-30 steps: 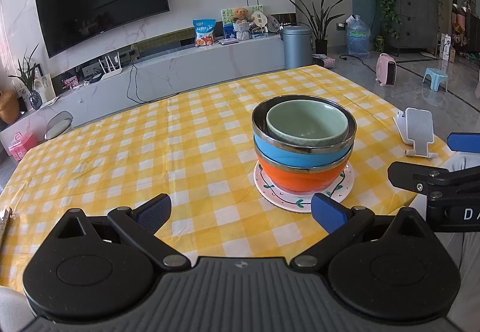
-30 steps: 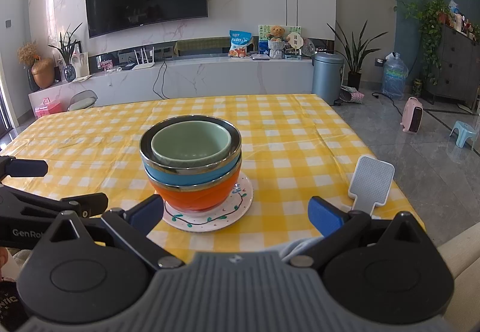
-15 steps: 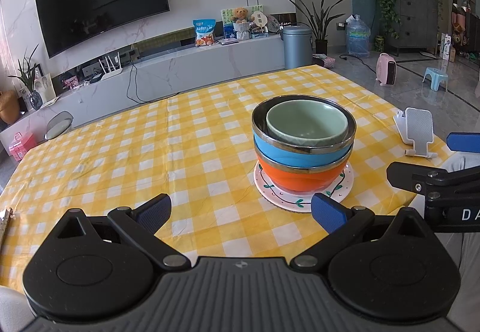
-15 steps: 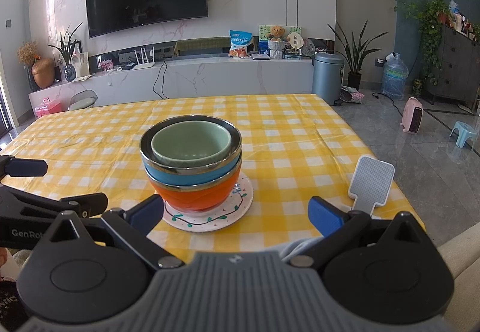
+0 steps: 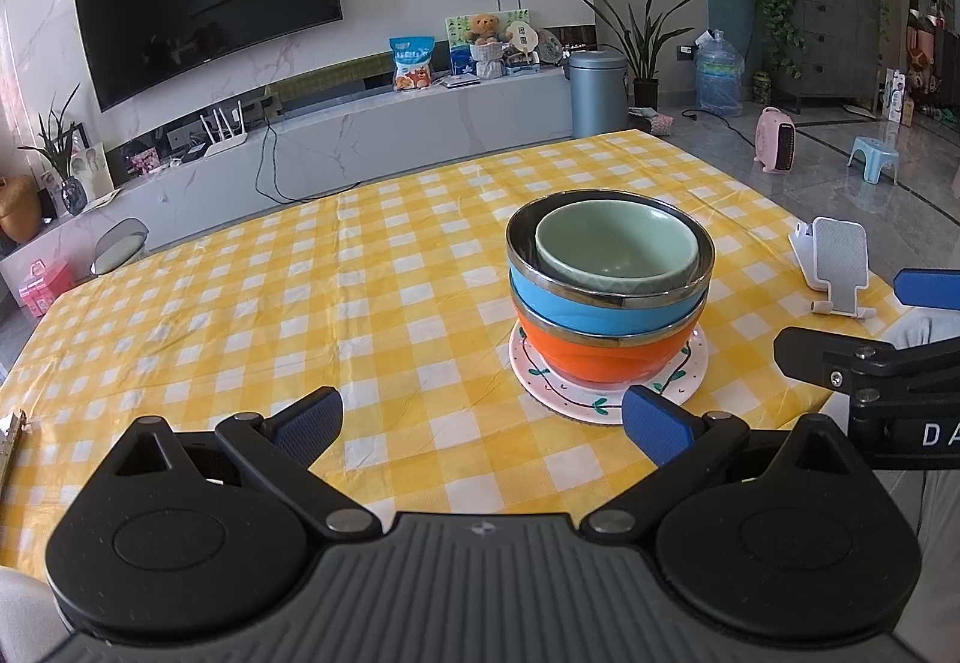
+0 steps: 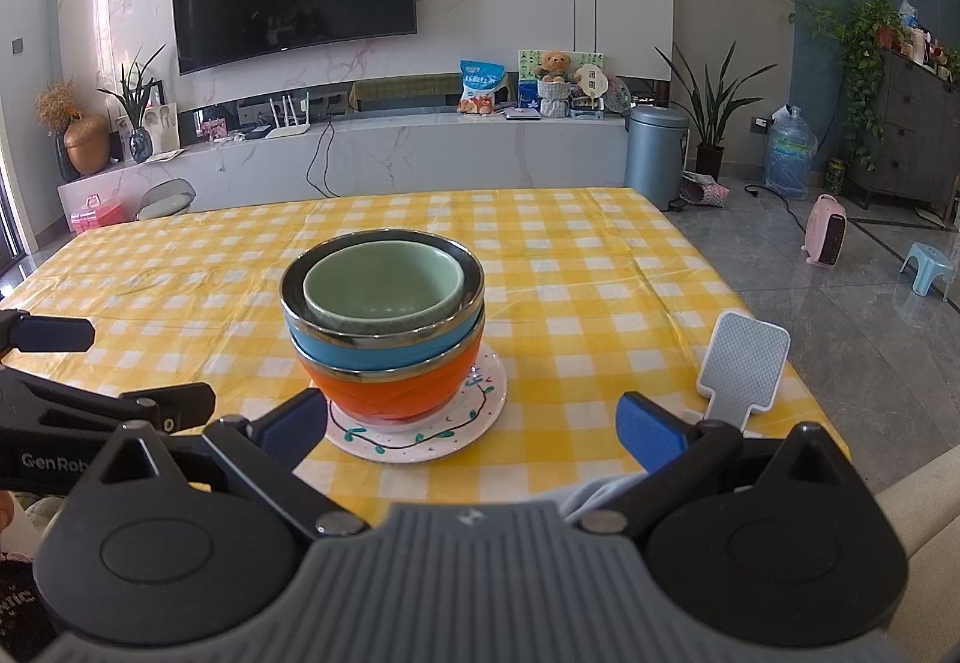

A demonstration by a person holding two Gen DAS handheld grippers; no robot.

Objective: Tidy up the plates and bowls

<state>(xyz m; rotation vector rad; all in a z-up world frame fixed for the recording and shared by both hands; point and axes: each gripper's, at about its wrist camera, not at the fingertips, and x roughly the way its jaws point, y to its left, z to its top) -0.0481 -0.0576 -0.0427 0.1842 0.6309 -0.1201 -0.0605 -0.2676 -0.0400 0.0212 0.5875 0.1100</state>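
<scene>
The counter (image 5: 252, 303), covered in a yellow-and-white checked cloth, carries one stack near its front right part. At the bottom lies a white plate (image 5: 606, 396) with a painted green vine border, and on it stands an orange bowl (image 5: 600, 357) with a steel rim. A blue steel-rimmed bowl (image 5: 600, 306) nests in the orange one, and a pale green bowl (image 5: 618, 252) sits inside the blue one. A white phone stand (image 6: 741, 369) stands near the counter's right edge, well apart from the stack. The left claw (image 5: 480, 417) hovers in front of the stack, spread wide and holding nothing; the right claw (image 6: 474, 423) is likewise spread and empty, low by the plate's near edge
</scene>
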